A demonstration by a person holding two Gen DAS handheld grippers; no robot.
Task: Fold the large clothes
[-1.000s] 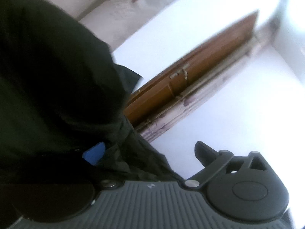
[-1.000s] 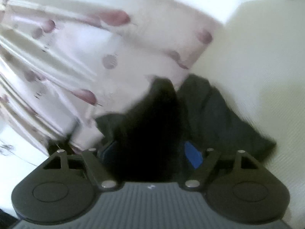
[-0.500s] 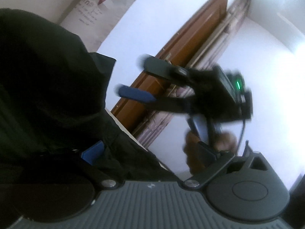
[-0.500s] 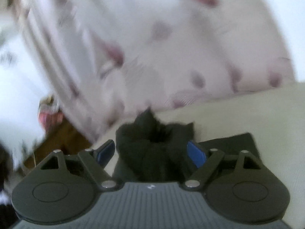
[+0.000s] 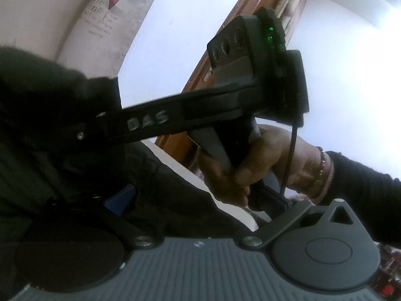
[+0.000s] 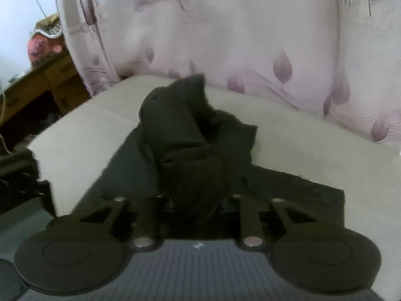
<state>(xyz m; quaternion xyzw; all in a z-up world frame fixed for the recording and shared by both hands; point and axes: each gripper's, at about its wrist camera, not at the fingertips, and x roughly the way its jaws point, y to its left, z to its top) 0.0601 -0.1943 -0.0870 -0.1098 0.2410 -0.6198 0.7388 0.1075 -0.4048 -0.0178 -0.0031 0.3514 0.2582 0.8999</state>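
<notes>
A large black garment (image 6: 193, 135) lies bunched on a cream cushion (image 6: 300, 148). My right gripper (image 6: 198, 200) is shut on a thick fold of it, which rises between the fingers. In the left wrist view the same black cloth (image 5: 40, 130) fills the left side. My left gripper (image 5: 198, 200) stands wide, with cloth draped over its left finger and a blue pad (image 5: 120, 200) showing; the grip itself is hidden. The right gripper's body (image 5: 213, 110), marked DAS, crosses that view and reaches into the cloth, held by a hand (image 5: 240, 165).
A white curtain with purple leaf print (image 6: 250, 37) hangs behind the cushion. A wooden desk with clutter (image 6: 37, 75) stands at the left. A brown wooden door frame (image 5: 225, 50) and white wall show behind the right gripper.
The right gripper has closed from open onto the bunched cloth. It has swung close across the left wrist view. The cloth now sits on the cushion.
</notes>
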